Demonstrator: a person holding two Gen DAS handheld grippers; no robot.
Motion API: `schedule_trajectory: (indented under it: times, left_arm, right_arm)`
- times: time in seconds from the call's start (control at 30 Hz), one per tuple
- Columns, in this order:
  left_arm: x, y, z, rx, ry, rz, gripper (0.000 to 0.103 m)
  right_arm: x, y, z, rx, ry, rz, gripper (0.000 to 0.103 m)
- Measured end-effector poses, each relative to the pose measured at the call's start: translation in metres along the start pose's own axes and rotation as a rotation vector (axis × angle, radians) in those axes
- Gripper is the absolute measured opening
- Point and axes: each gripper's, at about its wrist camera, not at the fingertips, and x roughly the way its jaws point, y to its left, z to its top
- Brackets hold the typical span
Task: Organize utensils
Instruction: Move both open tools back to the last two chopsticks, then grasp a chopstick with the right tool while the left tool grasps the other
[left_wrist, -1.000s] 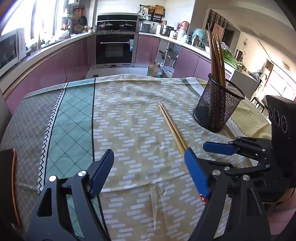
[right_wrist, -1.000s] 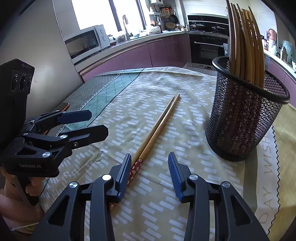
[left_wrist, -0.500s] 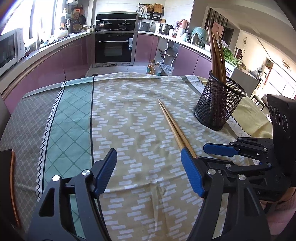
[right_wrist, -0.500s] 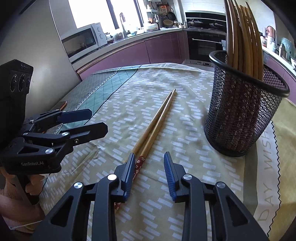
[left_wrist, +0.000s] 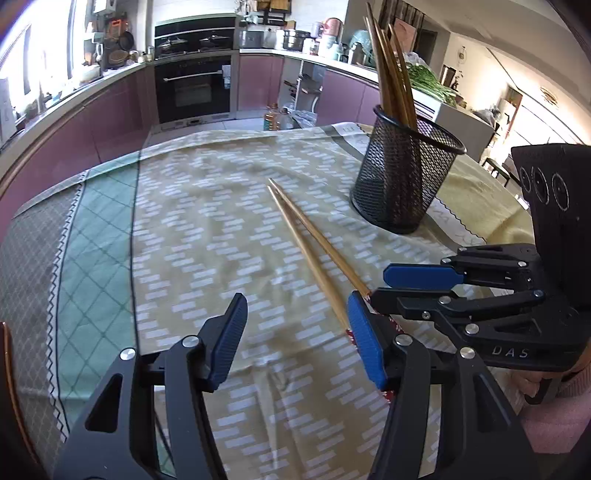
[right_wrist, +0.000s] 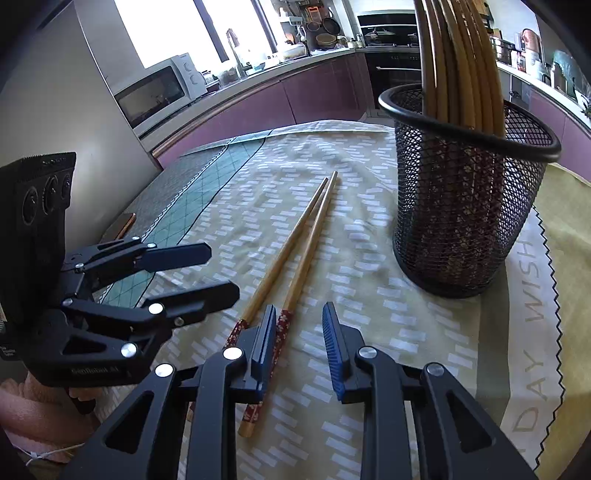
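Chopsticks: a pair of wooden chopsticks (right_wrist: 295, 254) lay flat on the tablecloth, side by side and almost parallel, their thin tips close together at the far end. The thick ends had a red flower pattern and pointed toward me.

Place of the chopsticks: they lay near the black mesh holder (right_wrist: 465, 206), on its left side as my right camera saw it, not touching it.

My right gripper (right_wrist: 299, 343): my jaws were open at a middle width. The left blue pad (right_wrist: 264, 343) stood over the patterned ends, between the two sticks as the view showed it. I could not tell if the pad touched them. Nothing was held.

My left gripper (left_wrist: 295, 339): my jaws were wide open and held nothing. They stood low over the cloth at the patterned ends of the chopsticks, farther from the holder than the tips were. The right pad (left_wrist: 365, 343) covered the end of one stick in the view.

Both grippers: they were close to each other, on the side of the chopsticks away from the holder.

Mesh holder: it stood upright with several long wooden chopsticks (right_wrist: 458, 62) leaning inside.

Tablecloth (left_wrist: 207, 236): yellowish with white dashes, and a green band farther from the holder.
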Motion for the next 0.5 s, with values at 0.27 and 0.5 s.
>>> schedule_trajectory:
  times: [0.27,0.5]
  left_arm:
    - [0.015,-0.01,0.001,0.032,0.045,-0.012,0.044]
    - [0.015,-0.006,0.002,0.005,0.051,-0.01,0.032]
  right_arm:
    - [-0.001,-0.005,-0.001,0.009,0.004,0.015,0.023]
    - [0.0,-0.007,0.004,0.001,0.003,-0.006,0.023]
